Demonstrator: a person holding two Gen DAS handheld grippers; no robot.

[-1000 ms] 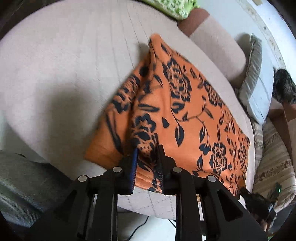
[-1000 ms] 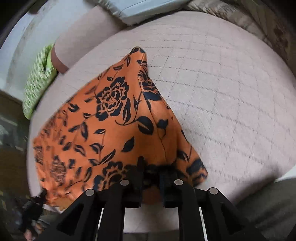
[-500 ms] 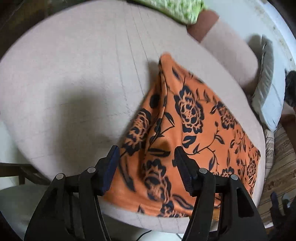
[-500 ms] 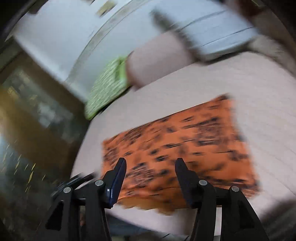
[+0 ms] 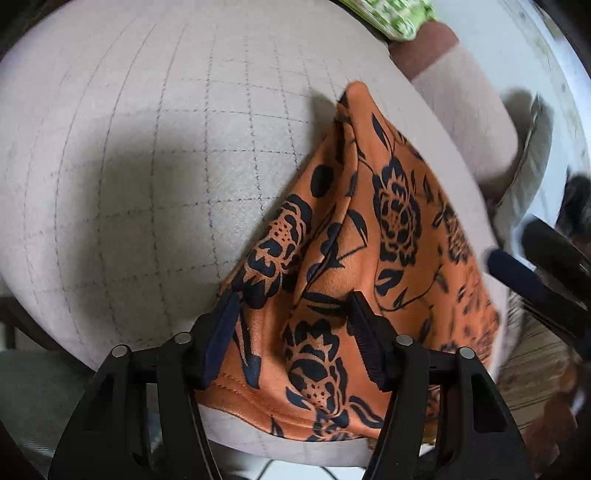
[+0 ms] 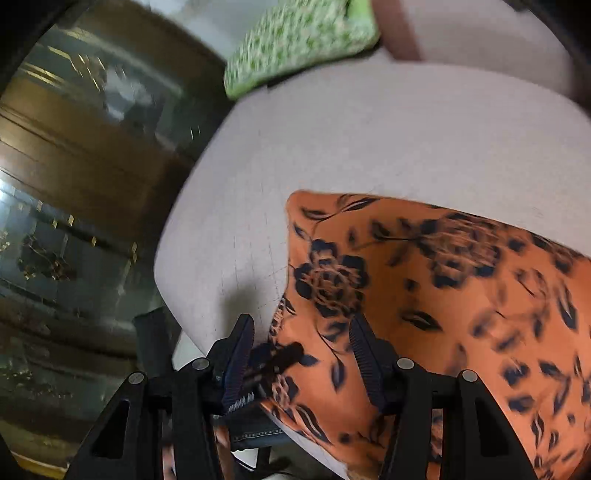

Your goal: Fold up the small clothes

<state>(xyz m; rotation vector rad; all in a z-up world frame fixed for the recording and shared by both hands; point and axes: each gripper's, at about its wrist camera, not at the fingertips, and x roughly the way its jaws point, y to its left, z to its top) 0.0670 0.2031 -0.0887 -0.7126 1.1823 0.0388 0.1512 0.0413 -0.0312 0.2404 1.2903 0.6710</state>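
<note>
While the orange cloth [image 5: 373,236] lies on the cushion [image 5: 147,147], my left tongs [image 5: 291,332] narrowed but gape, touching nothing; right tongs [image 6: 301,354] gape too.

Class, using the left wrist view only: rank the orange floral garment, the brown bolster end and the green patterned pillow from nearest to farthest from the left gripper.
1. Orange floral garment: lying between the open fingers of the left gripper.
2. Brown bolster end: upper right, beyond the garment's far tip.
3. Green patterned pillow: top edge, just past the bolster.
</note>
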